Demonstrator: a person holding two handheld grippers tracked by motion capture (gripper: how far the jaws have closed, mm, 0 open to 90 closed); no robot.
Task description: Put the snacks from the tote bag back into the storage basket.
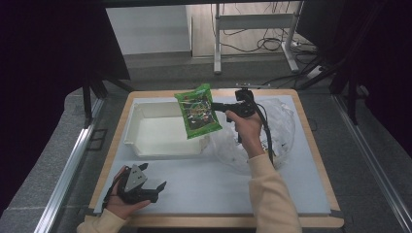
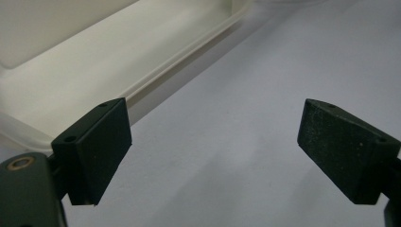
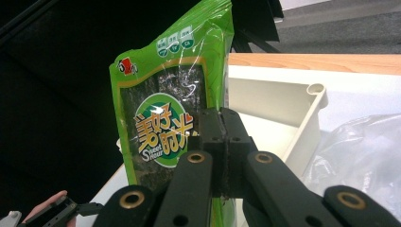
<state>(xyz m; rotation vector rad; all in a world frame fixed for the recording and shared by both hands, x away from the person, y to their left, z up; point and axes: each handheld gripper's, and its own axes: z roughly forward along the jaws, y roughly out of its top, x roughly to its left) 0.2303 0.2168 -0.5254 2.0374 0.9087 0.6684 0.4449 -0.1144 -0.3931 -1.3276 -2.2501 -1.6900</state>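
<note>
Your right gripper [image 1: 214,106] is clamped on the edge of a green snack packet [image 1: 198,111], holding it up in the air over the right end of the white tray [image 1: 145,141] at the far left of the table [image 1: 311,145]. A crumpled clear plastic bag [image 1: 279,126] lies just right of the tray. Your left gripper [image 1: 156,188] rests low at the near left, jaws apart over the bare table surface.
</note>
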